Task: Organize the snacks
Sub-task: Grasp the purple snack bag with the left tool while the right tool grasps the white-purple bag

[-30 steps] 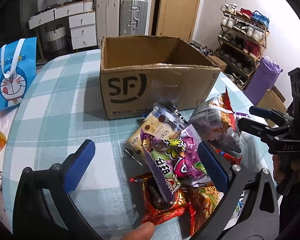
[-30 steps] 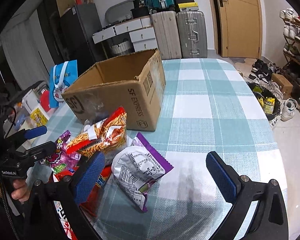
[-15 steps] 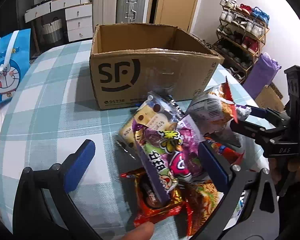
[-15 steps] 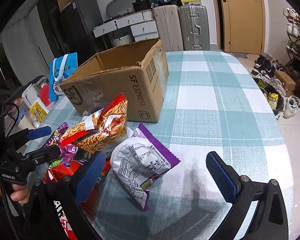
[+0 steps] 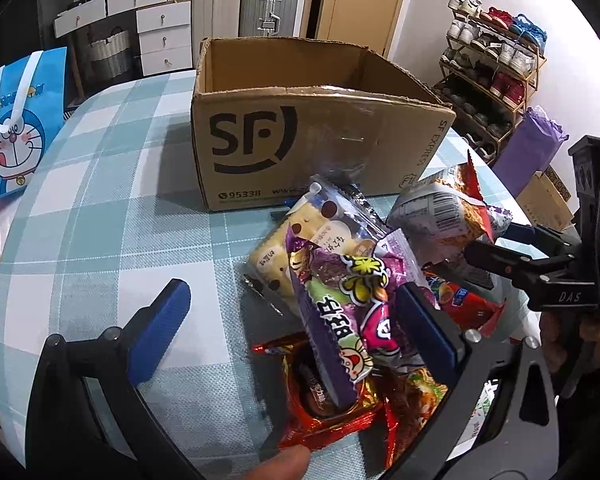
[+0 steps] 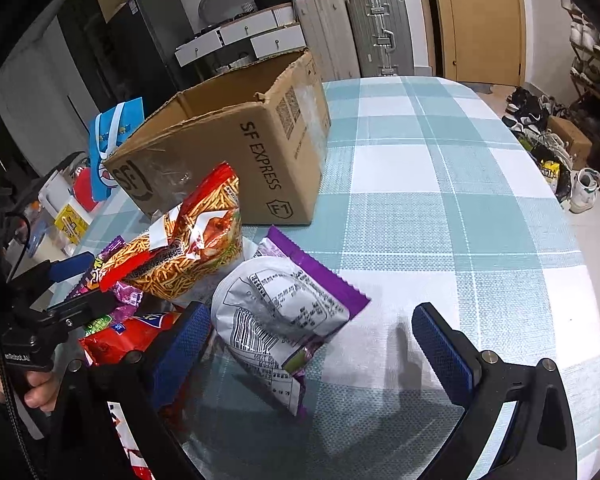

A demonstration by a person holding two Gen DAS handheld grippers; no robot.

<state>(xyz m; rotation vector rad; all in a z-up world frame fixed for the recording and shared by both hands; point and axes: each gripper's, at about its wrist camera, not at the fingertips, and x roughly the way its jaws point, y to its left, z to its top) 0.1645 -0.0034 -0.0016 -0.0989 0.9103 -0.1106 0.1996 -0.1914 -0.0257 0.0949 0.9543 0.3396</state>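
Left gripper (image 5: 296, 328): jaws spread, holding nothing; purple snack bag (image 5: 339, 312) lies between them, against the right finger.
Right gripper (image 6: 315, 340): jaws spread; white-backed purple packet (image 6: 284, 312) between them.

Colourful snack packets (image 5: 339, 300) lie heaped before the open cardboard box (image 5: 300, 128).
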